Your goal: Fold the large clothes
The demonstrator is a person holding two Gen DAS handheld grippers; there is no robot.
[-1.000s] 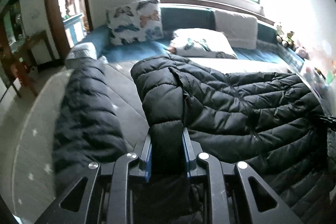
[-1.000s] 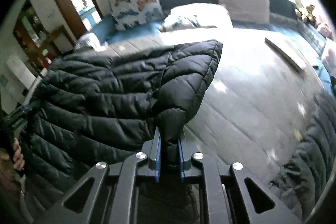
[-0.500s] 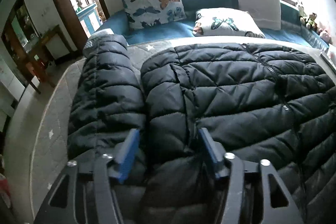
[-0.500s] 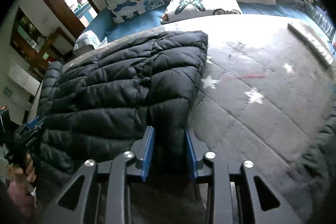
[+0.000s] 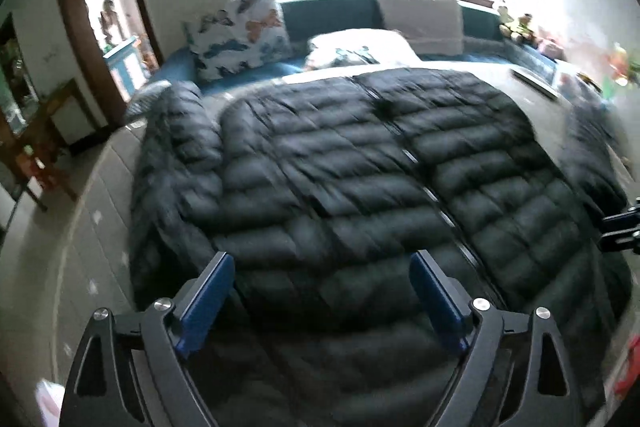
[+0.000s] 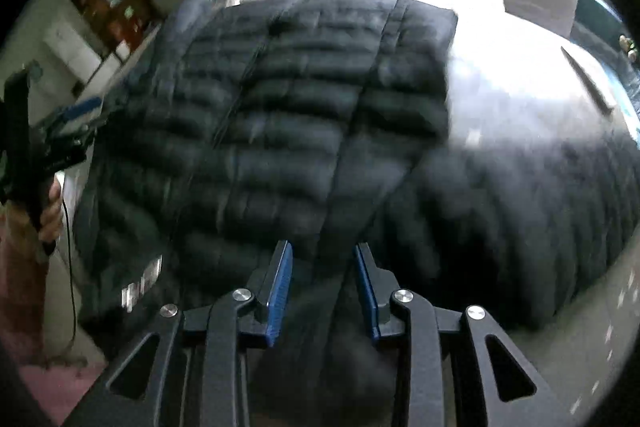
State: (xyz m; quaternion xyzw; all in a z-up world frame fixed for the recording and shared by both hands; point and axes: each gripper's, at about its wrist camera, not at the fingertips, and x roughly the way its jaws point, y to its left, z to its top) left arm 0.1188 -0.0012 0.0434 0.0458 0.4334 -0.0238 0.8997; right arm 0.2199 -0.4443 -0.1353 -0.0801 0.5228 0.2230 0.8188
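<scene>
A large black quilted puffer jacket (image 5: 360,163) lies spread flat on the grey bed, zipper up, sleeves out to both sides. It also fills the right wrist view (image 6: 304,115). My left gripper (image 5: 322,269) is wide open over the jacket's near hem, its blue pads clear of the fabric. My right gripper (image 6: 323,255) is open over the hem at the jacket's right side, with a fold of fabric between its spread pads. The left gripper shows at the left edge of the right wrist view (image 6: 60,135), and the right gripper at the right edge of the left wrist view (image 5: 624,231). Both views are blurred.
Butterfly pillows (image 5: 240,27) and a beige cushion (image 5: 420,19) stand at the head of the bed under the window. Toys (image 5: 520,27) line the right side. A flat box (image 5: 536,81) lies on the grey star-patterned mattress (image 6: 520,79). A doorway (image 5: 104,27) is at left.
Both grippers have let go of the jacket: the left opened first, then wider, the right opened from its grip on the hem. The jacket has dropped flat on the bed and both grippers have drawn back.
</scene>
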